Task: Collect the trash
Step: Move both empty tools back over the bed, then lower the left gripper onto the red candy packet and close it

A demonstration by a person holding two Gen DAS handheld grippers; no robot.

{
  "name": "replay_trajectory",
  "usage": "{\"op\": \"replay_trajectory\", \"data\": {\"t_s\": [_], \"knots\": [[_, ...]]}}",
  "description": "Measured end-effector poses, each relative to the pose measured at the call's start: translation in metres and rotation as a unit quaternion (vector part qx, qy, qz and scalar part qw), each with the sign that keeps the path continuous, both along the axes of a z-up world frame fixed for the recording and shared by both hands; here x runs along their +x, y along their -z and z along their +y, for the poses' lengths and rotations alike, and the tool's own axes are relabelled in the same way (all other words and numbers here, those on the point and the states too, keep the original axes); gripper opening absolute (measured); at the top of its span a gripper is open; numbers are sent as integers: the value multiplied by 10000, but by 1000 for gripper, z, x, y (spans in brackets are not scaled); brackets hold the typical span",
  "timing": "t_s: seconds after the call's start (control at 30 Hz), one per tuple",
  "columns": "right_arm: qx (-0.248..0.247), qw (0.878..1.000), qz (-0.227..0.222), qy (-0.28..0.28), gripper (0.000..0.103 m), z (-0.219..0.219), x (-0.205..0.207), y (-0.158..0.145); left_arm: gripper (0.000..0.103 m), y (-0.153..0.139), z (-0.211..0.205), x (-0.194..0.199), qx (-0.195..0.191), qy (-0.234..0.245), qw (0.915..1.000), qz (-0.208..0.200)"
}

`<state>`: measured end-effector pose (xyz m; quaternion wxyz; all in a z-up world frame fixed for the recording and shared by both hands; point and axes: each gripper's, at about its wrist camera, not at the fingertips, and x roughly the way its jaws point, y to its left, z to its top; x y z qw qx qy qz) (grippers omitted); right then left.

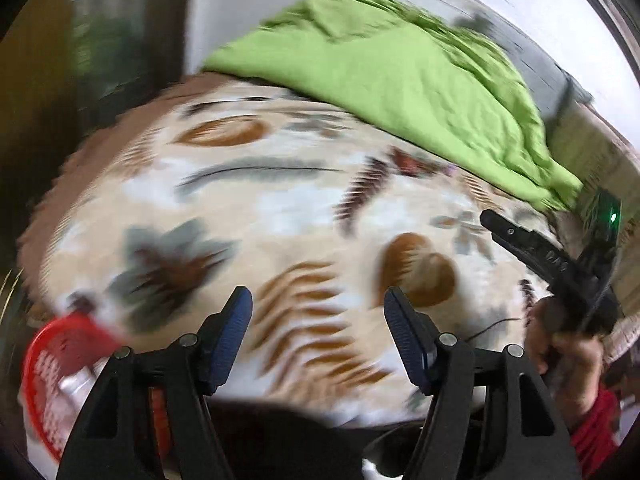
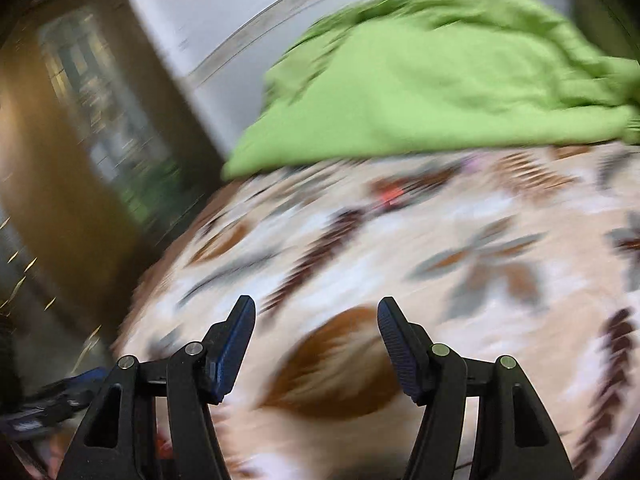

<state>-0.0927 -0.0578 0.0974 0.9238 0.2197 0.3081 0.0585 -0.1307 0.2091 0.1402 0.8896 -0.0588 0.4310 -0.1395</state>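
Nearest the lens in both wrist views are the tongs themselves: the left tongs (image 1: 318, 302) and the right tongs (image 2: 316, 312) each stand spread wide, blue pads apart, with nothing between them. Both pictures are smeared by motion, so small things are hard to make out.

Taking the bed as the landmark: its patterned bedspread (image 1: 280, 208), cream with brown and grey leaf shapes, fills most of each view, and a rumpled green blanket (image 1: 400, 76) lies across its far part. At the bed's near left corner, in the left wrist view, sits a red-rimmed container (image 1: 52, 380) with something pale and blurred inside; my guess is that this is the bin for the trash, though I cannot tell for sure. At the bed's right edge, a hand (image 1: 568, 356) in a red sleeve grips the other tool.

No loose scrap shows clearly on the bedspread; a small reddish fleck (image 2: 390, 196) near the blanket may be a piece of litter or only print. By my reading, collecting is either between items or nearly finished, with both tongs free.
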Motion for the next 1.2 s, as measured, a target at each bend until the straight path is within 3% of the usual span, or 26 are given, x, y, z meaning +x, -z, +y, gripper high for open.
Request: {"op": "replay_trajectory", "data": {"t_s": [0.1,0.27,0.43,0.57,0.67,0.77,0.9,1.07,1.2], "knots": [[-93,9984,81,549,68,-42,-2,8,68,0,-50,38,192,304,9994,-7],[288,9934,194,1097,68,-86,-7,16,74,12,-122,110,418,628,9970,154],[606,9881,337,1371,68,-102,-6,27,75,42,-177,200,544,422,9967,419],[687,9863,326,1462,68,-108,-9,29,75,72,-204,267,396,75,9964,750],[804,9845,296,1530,68,-114,-11,30,75,87,-220,295,317,49,9967,747],[813,9842,328,1539,68,-114,-7,32,71,109,-240,321,478,66,9942,963],[803,9840,400,1541,68,-114,-4,34,34,117,-239,315,640,30,9955,703],[856,9829,496,1554,68,-120,15,34,34,109,-208,263,258,77,9976,646],[470,9883,479,1372,68,-128,53,26,35,96,-185,203,261,77,9984,486]]}}
